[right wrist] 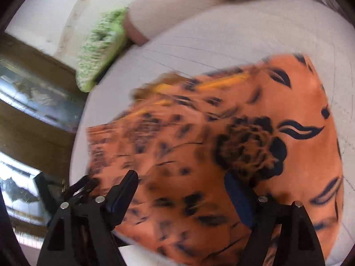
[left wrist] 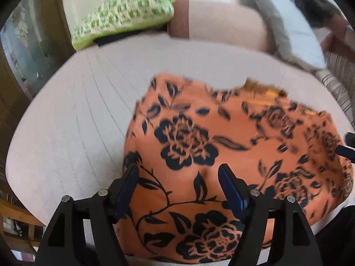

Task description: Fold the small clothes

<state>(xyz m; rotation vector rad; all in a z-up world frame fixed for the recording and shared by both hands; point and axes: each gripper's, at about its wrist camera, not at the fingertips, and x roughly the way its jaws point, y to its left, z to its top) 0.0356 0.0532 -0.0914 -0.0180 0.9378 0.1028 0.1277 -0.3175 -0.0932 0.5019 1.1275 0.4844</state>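
An orange garment with a black flower print (left wrist: pixel 221 119) lies spread on a pale quilted seat (left wrist: pixel 84 110). My left gripper (left wrist: pixel 178 170) hovers over its near left part with the jaws wide apart and only flat cloth beneath them. In the right wrist view the same garment (right wrist: pixel 277 97) is blurred, with a rumpled, folded-over edge at its far left. My right gripper (right wrist: pixel 180 177) is open above it, and the pads press on nothing. A dark finger of the right gripper (left wrist: pixel 345 149) shows at the garment's right edge.
A green-and-white cushion (left wrist: pixel 124 15) leans at the seat's back left, and a grey pillow (left wrist: pixel 288 33) at the back right. Striped fabric (left wrist: pixel 339 77) lies to the right. A wooden cabinet with glass (right wrist: pixel 37 95) stands beyond the seat's left edge.
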